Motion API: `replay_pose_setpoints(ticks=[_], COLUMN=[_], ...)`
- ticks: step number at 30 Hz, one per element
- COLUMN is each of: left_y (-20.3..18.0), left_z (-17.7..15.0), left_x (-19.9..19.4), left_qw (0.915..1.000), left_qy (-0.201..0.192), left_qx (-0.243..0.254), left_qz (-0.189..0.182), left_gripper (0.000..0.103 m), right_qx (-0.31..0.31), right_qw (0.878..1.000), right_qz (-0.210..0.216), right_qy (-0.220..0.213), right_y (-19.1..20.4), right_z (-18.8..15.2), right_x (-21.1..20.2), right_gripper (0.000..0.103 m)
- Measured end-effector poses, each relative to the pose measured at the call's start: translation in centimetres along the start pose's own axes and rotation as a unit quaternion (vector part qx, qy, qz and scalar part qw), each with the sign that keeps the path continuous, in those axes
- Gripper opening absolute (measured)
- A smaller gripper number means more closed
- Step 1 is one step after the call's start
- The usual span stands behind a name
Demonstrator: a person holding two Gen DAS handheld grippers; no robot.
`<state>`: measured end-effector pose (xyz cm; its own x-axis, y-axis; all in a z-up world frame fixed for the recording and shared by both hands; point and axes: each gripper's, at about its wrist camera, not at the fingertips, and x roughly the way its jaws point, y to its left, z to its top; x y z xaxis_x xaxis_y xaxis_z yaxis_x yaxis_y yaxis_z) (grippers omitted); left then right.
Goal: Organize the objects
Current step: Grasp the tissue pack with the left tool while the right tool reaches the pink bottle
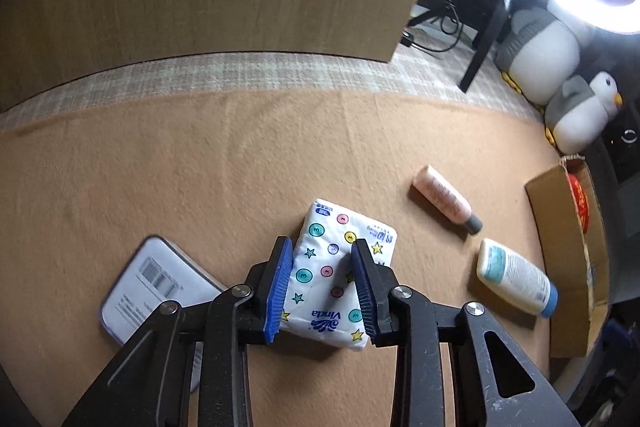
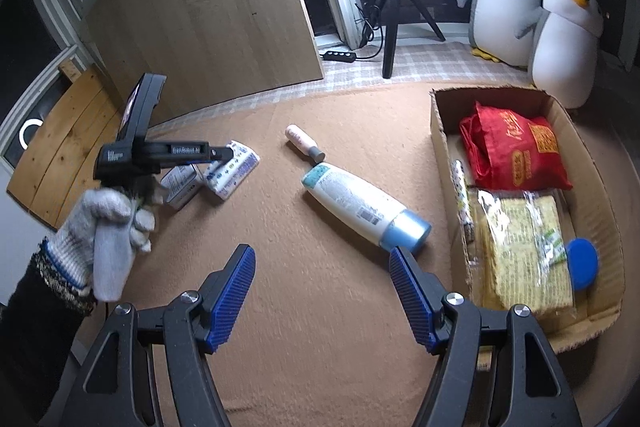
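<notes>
The left gripper had its blue ribbed pads pressed against both sides of a white tissue pack printed with stars and coloured dots, pinching it where it lay on the tan felt mat. Just beside the pack, partly under the gripper's linkage, lay a flat white box with a barcode label. In the right wrist view the gloved left hand gripped that tool's handle.

The right gripper hung above the mat with its jaws spread wide and nothing between them. Just beyond its right pad lay a white bottle with a blue cap, on its side, and past that a smaller pink tube with a grey cap, the two nearly touching end to end. To the right stood a cardboard box holding a red bag, a yellow wrapped packet and a blue lid. Behind it sat two penguin plush toys.
</notes>
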<state>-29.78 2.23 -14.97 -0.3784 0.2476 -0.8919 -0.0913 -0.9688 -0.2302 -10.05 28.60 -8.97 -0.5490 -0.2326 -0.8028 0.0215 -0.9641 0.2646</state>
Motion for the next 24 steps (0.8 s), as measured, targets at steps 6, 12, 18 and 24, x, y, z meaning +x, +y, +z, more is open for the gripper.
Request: replay_pose_setpoints(ticks=[6,12,18,24], left_y=[-1.4,-2.1,-1.7,-0.9], left_z=[-2.7,-5.0,-7.3,-8.9], left_x=[-0.8,-1.6,-2.6,-3.5], left_qw=[0.9997,0.9993,0.9994,0.9996], left_qy=[-0.01,-0.012,-0.013,-0.012], left_qx=[0.023,0.036,0.033,0.022], left_qz=[0.007,0.005,0.0,-0.009], left_gripper=[0.033,0.034,0.034,0.033], right_qx=[-0.01,-0.023,-0.025,-0.026], right_qw=[1.0,0.999,0.998,0.997], right_qz=[0.01,0.022,0.037,0.027], right_qy=[0.007,0.03,0.05,0.068], right_y=[0.1,0.5,0.9,1.2], right_z=[2.2,4.5,7.1,9.8], right_x=[1.7,5.2,8.8,12.8], right_gripper=[0.066,0.066,0.055,0.051])
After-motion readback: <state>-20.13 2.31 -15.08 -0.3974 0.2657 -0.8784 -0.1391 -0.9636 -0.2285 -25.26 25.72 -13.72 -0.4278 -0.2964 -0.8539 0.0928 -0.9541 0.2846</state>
